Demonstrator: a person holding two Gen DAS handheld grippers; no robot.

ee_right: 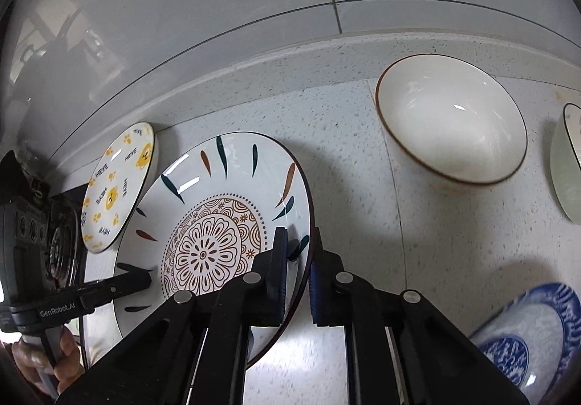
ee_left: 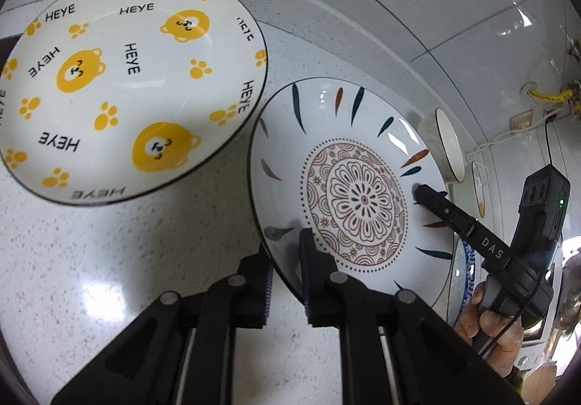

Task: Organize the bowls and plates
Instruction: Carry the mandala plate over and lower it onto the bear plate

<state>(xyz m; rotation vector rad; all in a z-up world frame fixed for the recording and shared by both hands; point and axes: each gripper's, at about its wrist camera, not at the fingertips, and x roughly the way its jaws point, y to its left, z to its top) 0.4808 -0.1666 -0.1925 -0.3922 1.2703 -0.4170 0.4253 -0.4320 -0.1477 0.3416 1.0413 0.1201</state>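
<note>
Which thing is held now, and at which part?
The patterned plate is held at its rim on opposite sides, by the left hand-held gripper and the right hand-held gripper.

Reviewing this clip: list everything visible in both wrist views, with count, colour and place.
mandala plate: 1, white with brown centre and leaf marks, held between both claws.
bear plate: 1, white and yellow, counter, beside the mandala plate.
blue-patterned plate: 1, blue and white, counter, near right.
plain bowl: 1, white, dark rim, counter by the wall.
second bowl: 1, pale, right edge, mostly cut off.
counter: 1, speckled white.
left claw: astride the plate's rim.
right claw: astride the opposite rim.
</note>
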